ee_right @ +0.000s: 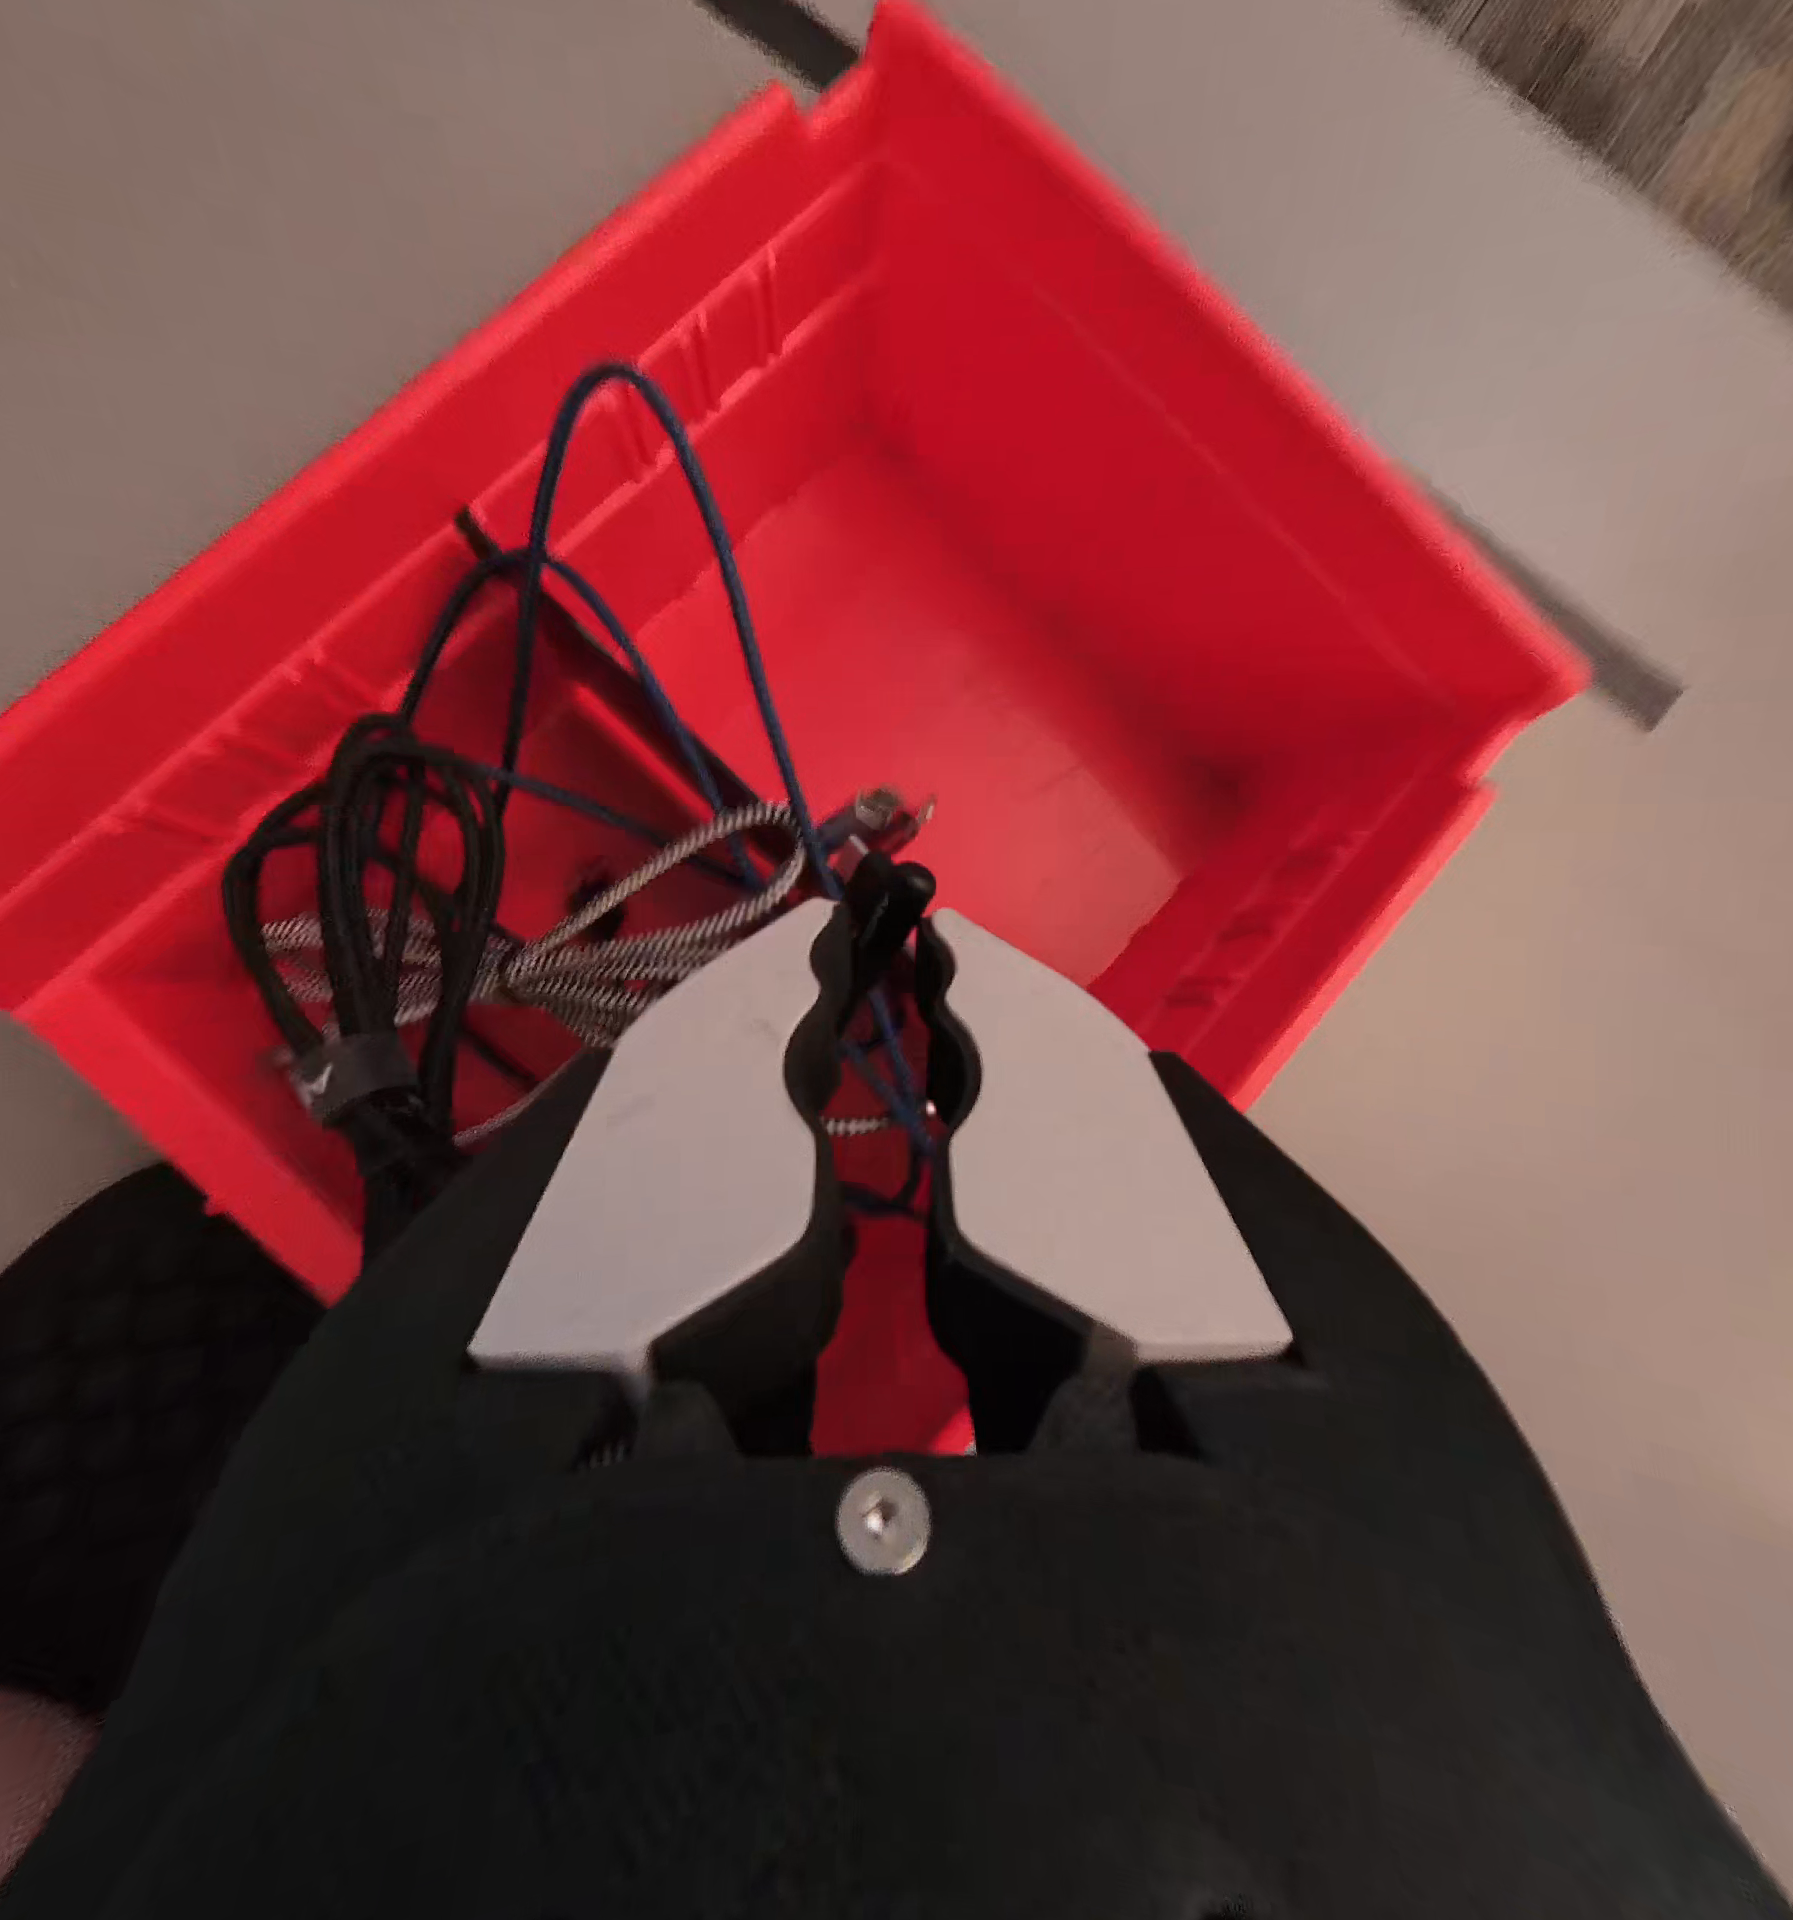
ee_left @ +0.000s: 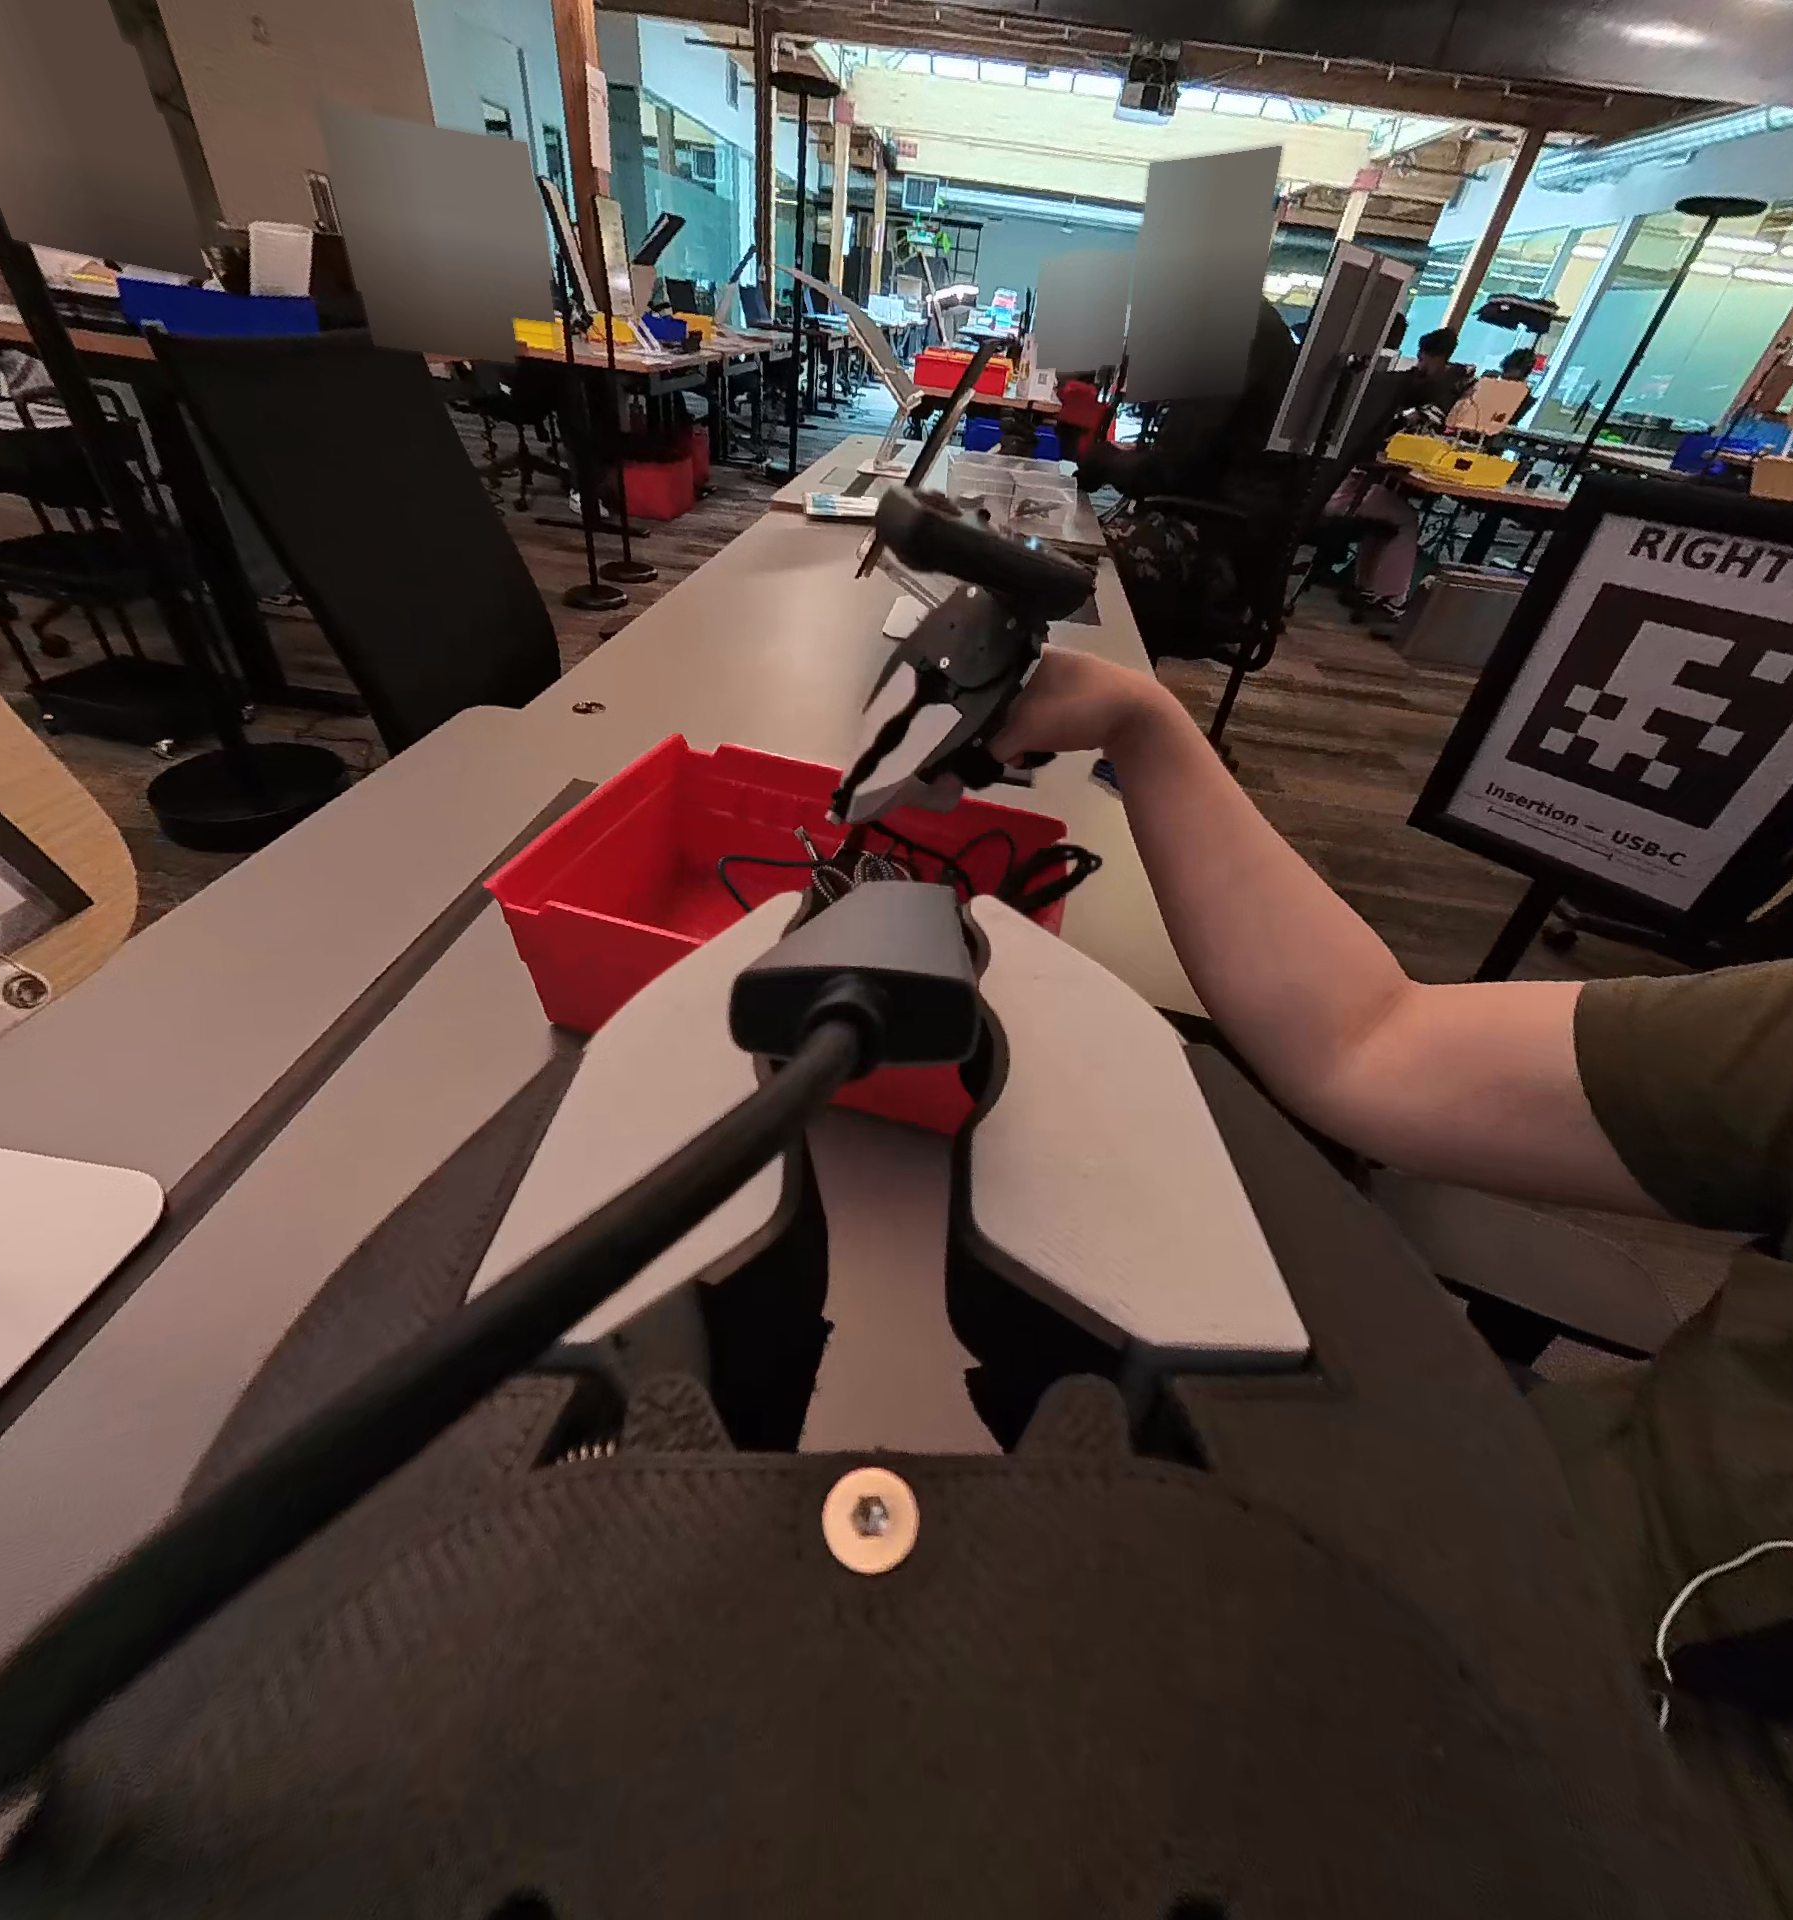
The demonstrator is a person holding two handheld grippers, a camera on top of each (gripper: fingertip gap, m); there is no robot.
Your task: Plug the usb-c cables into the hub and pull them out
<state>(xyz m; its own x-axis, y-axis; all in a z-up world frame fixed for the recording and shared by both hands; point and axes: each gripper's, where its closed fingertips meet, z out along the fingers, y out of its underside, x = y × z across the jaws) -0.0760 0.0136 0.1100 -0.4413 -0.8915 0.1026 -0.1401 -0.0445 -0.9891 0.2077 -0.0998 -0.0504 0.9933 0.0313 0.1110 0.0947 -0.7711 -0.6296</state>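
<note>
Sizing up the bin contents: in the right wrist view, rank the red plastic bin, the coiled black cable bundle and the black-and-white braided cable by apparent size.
1. Red plastic bin, by far largest.
2. Coiled black cable bundle.
3. Black-and-white braided cable, though partly hidden behind the right gripper, so second and third are unsure.

bin: bright red
counter: plain grey
hub: dark grey
cables in bin: black bundle; blue loop; black-and-white braided
</note>
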